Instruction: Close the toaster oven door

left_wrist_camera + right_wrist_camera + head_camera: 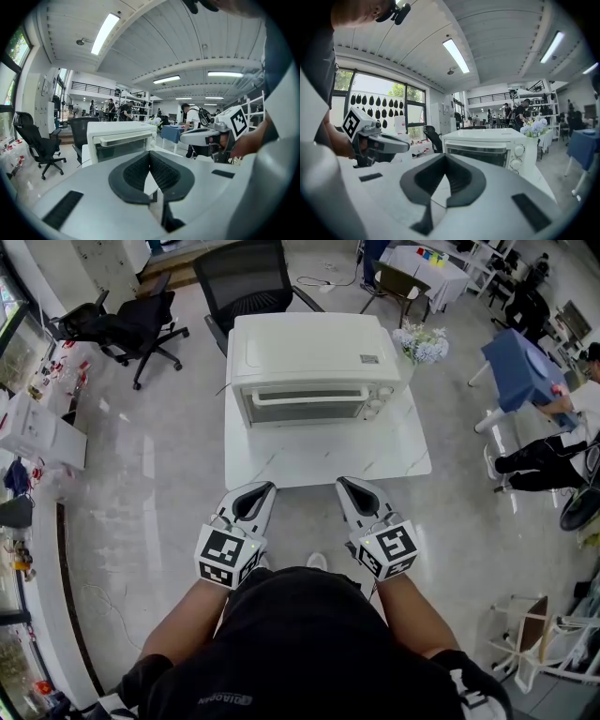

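Held low and close to the person's body, the left claw (261,489) and the right claw (349,486) point across the near edge of a white marble-topped bench (319,457). Each has its jaws pressed together with nothing between them, and neither touches the bench or anything on it. At the far side of the bench, well apart from both claws, stands the white toaster oven (314,352). Its glass door (305,409) sits upright and flush with the front, the long handle (302,395) runs along the top edge, and the knobs (380,405) line the right side. All three views show the door in that position, so it looks shut and the task appears to be done, with nothing plainly left except perhaps a press on the door to confirm that it has latched. The bare stretch of bench between the claws and the oven holds no obstacle, so the approach to the door is open. A bunch of pale flowers (422,341) stands just beside the oven's right rear corner, close enough for a wide swing of the right claw to brush it. A black office chair (246,279) is tucked behind the oven, and a second chair (127,326) stands off to the left on the grey floor. To the right is something covered in a blue cloth (517,369), with people near it, all of it clear of the work.
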### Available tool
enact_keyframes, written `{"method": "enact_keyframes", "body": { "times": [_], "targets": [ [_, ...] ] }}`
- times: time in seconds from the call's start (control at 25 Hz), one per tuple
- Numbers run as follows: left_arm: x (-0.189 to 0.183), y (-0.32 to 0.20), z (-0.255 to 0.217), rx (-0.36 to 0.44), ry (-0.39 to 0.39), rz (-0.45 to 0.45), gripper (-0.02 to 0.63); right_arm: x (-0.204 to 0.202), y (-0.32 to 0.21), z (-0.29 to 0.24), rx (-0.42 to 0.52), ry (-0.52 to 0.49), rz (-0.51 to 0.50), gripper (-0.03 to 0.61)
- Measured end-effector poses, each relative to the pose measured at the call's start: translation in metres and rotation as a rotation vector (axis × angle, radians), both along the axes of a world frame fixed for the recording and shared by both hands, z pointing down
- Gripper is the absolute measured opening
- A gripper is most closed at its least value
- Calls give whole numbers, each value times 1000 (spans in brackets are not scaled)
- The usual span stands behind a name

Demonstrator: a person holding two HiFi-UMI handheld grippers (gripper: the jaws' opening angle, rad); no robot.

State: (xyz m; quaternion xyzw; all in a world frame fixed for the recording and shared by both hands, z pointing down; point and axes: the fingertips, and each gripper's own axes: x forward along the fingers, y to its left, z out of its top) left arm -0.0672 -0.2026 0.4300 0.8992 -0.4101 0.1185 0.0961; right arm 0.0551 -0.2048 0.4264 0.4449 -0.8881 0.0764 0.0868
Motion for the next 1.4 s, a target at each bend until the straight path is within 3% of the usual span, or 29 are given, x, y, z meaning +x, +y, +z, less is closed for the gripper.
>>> {"method": "enact_keyframes", "body": {
  "times": [1.4],
  "targets": [
    [-1,-9,-6,4,6,1,3,-8,-6,-2,-2,-20,-5,2]
  ]
}}
